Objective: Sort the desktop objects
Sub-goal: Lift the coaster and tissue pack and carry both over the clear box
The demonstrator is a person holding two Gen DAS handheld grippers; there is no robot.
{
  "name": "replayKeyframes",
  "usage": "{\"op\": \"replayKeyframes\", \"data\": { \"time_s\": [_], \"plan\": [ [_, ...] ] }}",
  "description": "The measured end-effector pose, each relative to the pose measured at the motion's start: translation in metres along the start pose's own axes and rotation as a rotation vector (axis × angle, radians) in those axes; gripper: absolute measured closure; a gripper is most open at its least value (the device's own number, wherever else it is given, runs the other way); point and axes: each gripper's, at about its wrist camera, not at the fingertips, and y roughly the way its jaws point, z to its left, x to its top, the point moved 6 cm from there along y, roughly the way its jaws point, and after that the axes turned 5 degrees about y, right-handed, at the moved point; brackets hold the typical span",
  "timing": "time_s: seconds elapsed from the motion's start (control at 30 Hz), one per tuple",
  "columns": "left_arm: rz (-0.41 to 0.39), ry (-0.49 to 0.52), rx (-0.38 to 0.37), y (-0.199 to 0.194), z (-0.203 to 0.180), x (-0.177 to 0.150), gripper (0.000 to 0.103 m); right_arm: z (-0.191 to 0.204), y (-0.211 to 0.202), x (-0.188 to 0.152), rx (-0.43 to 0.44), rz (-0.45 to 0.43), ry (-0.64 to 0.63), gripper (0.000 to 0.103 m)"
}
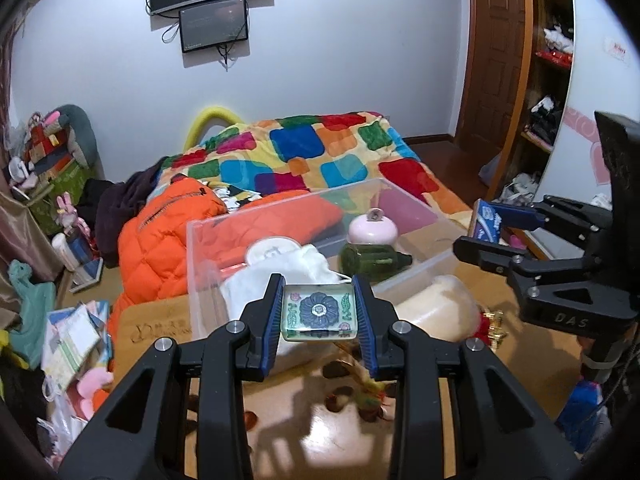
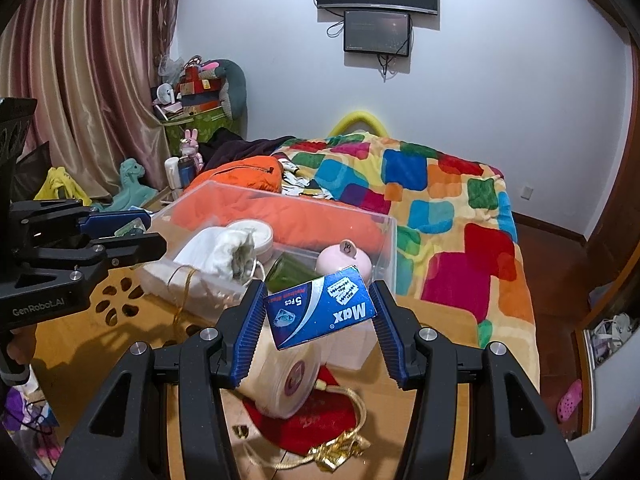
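Observation:
My left gripper [image 1: 318, 312] is shut on a small glass block with a blue flower pattern [image 1: 319, 311], held above the wooden table just in front of the clear plastic bin [image 1: 208, 240]. My right gripper [image 2: 318, 312] is shut on a blue "Max" razor-blade box [image 2: 320, 312], held tilted above the table near the bin's [image 2: 384, 240] front edge. The bin holds a white cloth [image 1: 280, 272], a round white tin [image 1: 272, 250], a green bottle [image 1: 368, 260] and a pink round item [image 1: 372, 230]. The right gripper with the blue box [image 1: 488, 222] shows at right in the left wrist view.
A roll of white tape [image 2: 288, 376], a red pouch with gold cord [image 2: 316, 420] and a cream soft item [image 1: 436, 308] lie on the table [image 2: 100, 340]. A bed with a colourful quilt [image 1: 320, 148] and an orange jacket [image 1: 160, 240] lies behind the bin.

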Motion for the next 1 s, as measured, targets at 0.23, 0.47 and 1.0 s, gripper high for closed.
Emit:
{"op": "replayKeyframes", "data": {
  "time_s": [0.23,0.47,1.0],
  "plan": [
    [0.014,0.014,0.013,0.015,0.007,0.009,0.070,-0.005,0.015,0.013,0.005,0.000,0.009,0.054],
    [0.030,0.007,-0.006,0.032,0.010,0.015,0.070,-0.002,0.035,0.026,0.016,0.014,-0.008,0.054],
    [0.059,-0.012,-0.007,0.070,0.019,0.033,0.070,-0.012,0.077,0.030,0.036,0.075,0.017,0.054]
  ]
}}
